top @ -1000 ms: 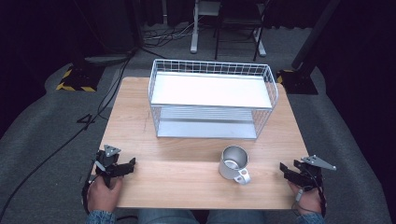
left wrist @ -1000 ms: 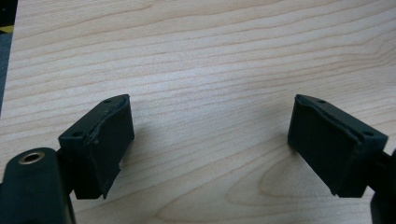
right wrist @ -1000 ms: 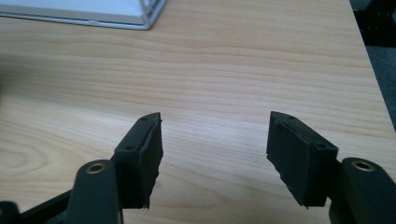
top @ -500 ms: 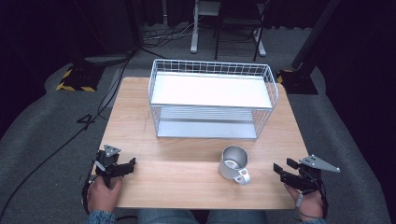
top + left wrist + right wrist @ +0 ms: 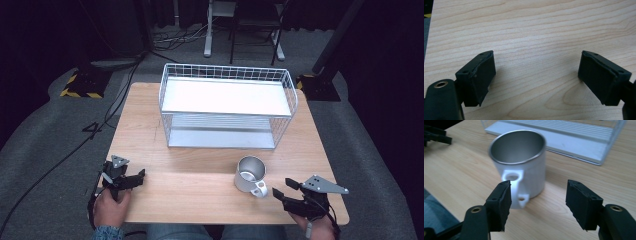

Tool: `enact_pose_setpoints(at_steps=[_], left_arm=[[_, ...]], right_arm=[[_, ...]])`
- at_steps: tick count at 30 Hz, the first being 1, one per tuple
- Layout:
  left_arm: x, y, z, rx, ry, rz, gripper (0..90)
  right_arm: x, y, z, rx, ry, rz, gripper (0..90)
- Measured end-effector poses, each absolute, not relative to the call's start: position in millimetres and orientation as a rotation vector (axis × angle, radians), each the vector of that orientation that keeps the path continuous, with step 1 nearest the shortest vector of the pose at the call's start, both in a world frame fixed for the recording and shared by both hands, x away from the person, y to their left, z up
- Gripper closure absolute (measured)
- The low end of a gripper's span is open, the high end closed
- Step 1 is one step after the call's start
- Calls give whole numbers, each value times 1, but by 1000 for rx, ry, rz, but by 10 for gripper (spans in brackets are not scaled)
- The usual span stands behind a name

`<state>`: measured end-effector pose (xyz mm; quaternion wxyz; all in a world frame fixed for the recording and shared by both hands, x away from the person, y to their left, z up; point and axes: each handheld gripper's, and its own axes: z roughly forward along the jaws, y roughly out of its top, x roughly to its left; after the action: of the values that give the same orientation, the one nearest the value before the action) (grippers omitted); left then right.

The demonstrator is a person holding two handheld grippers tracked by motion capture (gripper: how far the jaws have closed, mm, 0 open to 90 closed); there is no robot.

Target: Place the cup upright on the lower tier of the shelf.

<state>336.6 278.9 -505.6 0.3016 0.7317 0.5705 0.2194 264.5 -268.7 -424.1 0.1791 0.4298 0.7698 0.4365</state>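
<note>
Our right hand-held gripper (image 5: 284, 192) sits near the front right corner of the wooden worktop (image 5: 200, 195). Its two black jaws are wide apart and hold nothing. It points at a shiny metal mug (image 5: 250, 174) that stands upright just in front of it. In the right gripper view, the mug (image 5: 520, 162) is very near the jaws, and its white handle (image 5: 515, 187) faces us, close to the left jaw. We cannot tell if that jaw touches the handle.

Our left hand-held gripper (image 5: 131, 178) is near the front left corner of the worktop, well apart from the mug. Its jaws are wide apart too, with nothing between them. In the left gripper view we see bare wood (image 5: 534, 37) under them.

Behind the mug stands a white wire rack (image 5: 227, 107) with two flat shelves. The mug is in front of the rack and not touching it. Around the worktop is a grey carpet floor (image 5: 45, 145).
</note>
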Motion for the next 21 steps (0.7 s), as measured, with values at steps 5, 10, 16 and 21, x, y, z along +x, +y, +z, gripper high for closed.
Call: enact_pose_setpoints(at_steps=[5, 10, 16, 21], left_arm=[[337, 279, -506, 1940, 1513, 582, 148], [337, 279, -506, 1940, 1513, 582, 148], [337, 279, -506, 1940, 1513, 582, 148], [337, 279, -506, 1940, 1513, 582, 148]], right_arm=[[260, -252, -426, 1176, 2229, 1255, 371], [260, -244, -430, 1165, 2268, 1265, 369], [266, -236, -438, 1171, 2297, 1245, 374], [271, -232, -443, 1203, 2305, 1203, 483]])
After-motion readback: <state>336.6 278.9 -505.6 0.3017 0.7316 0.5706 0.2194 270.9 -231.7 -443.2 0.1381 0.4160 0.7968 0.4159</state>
